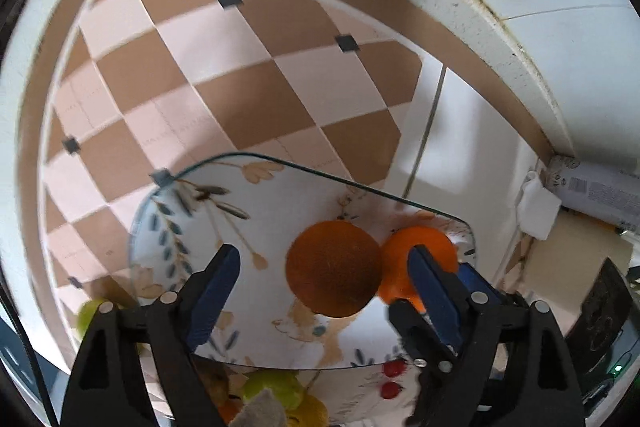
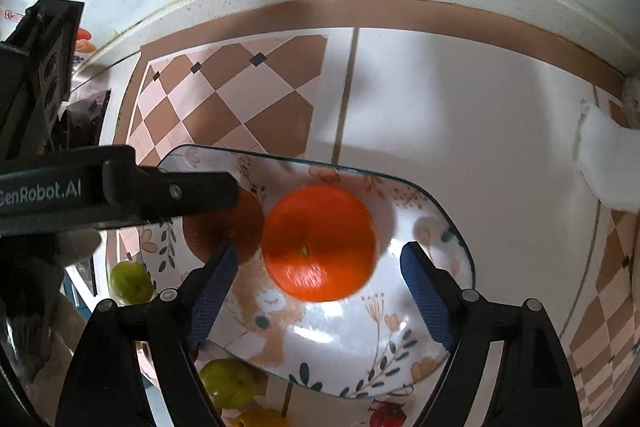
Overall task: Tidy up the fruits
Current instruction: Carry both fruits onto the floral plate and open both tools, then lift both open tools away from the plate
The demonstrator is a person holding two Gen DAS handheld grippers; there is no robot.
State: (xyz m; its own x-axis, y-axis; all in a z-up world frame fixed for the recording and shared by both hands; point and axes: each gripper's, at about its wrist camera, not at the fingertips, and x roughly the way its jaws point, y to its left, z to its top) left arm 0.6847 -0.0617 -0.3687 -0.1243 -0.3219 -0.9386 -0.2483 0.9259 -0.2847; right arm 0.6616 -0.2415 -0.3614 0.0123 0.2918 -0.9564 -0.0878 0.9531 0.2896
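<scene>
Progress of the fruit sorting, read left to right. Left hand-held gripper: jaws wide apart, pads touching nothing, poised above a dull brown-orange round fruit that lies free on the floral glass plate. Just beside it, touching or nearly so, sits a bright orange, framed by the right hand-held gripper, whose jaws likewise stand spread with clear gaps on both sides; neither tool holds anything. Judged done: two fruits are placed on the plate. Judged left: several fruits lie off the plate along its near edge, namely a green fruit at far left, a second green fruit, a yellow one and a small red one, possibly a strawberry, though the distortion at the frame edge blurs it. The plate rests on a tiled table.
</scene>
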